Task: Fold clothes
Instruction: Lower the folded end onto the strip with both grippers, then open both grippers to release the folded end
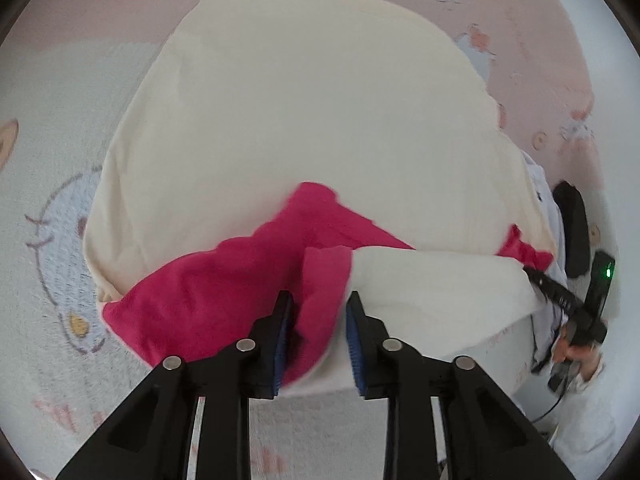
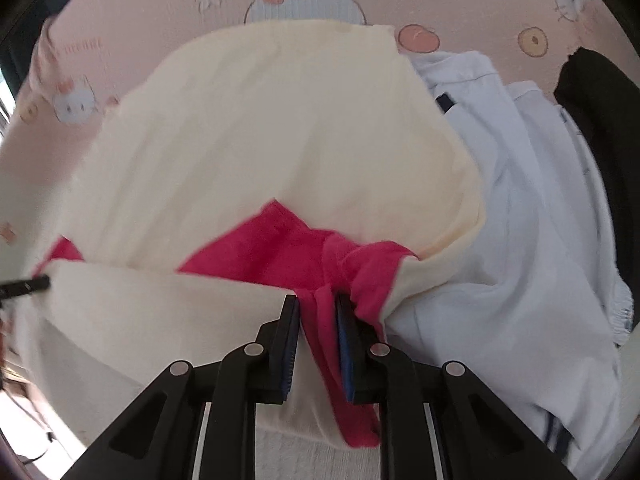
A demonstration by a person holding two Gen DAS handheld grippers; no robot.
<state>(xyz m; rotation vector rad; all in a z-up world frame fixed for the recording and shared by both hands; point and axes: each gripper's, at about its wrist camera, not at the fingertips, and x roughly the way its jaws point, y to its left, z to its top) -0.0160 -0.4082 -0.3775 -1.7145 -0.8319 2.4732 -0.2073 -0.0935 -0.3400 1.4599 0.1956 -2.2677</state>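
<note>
A cream garment (image 1: 300, 120) with bright pink parts (image 1: 208, 300) lies spread on a cartoon-print mat (image 1: 44, 168). My left gripper (image 1: 319, 300) is shut on a bunched pink fold at the garment's near edge. The right gripper (image 2: 318, 300) is likewise shut on a pink fold (image 2: 328, 344) of the same garment (image 2: 260, 140). Between the two grippers a cream band (image 2: 160, 304) of fabric is stretched and lifted over the near side. In the left wrist view, the right gripper's tip (image 1: 538, 274) shows at the band's far end. The left gripper's tip (image 2: 36, 282) shows in the right wrist view.
A pile of pale white-blue clothes (image 2: 520, 220) lies just right of the cream garment, with a black garment (image 2: 600, 140) beyond it. A person's hand (image 1: 576, 354) holds the right gripper's handle. The pink and white mat (image 2: 160, 0) extends around the clothes.
</note>
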